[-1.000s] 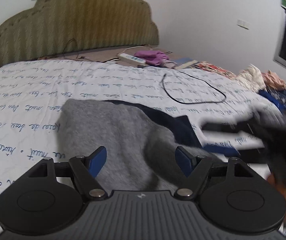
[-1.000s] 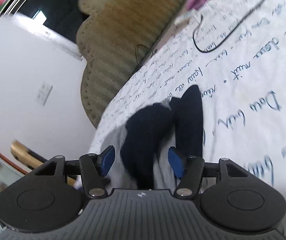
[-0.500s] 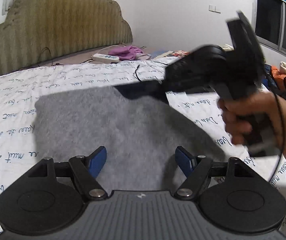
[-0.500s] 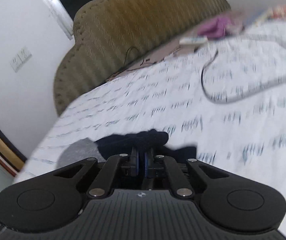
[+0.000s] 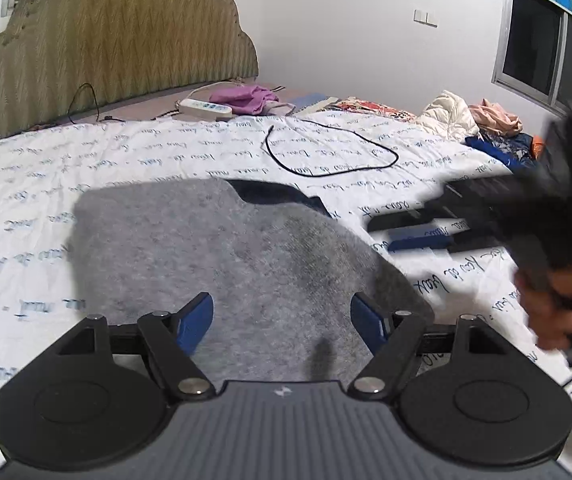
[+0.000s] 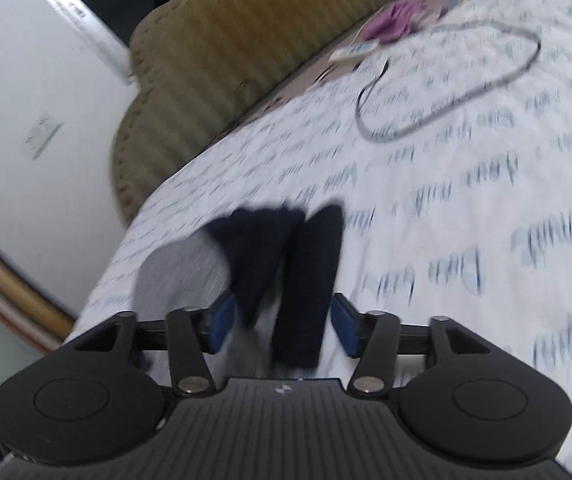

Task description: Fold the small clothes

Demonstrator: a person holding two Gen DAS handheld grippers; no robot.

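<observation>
Fuzzy grey garment [image 5: 221, 264], navy trim, long axis running ahead between left gripper [image 5: 281, 322] spread jaws; right gripper [image 6: 279, 326] released too.

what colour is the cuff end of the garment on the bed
Dark navy, against the garment's grey body. The cuff end shows best in the right wrist view, though blurred.

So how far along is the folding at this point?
Partly done: the grey garment lies on the bed sheet, its navy part bunched at one edge, not a tidy packet. Nothing is in hand: the left gripper and right gripper are both open above it. Folding it smaller is left, and a clothes pile waits.
</observation>
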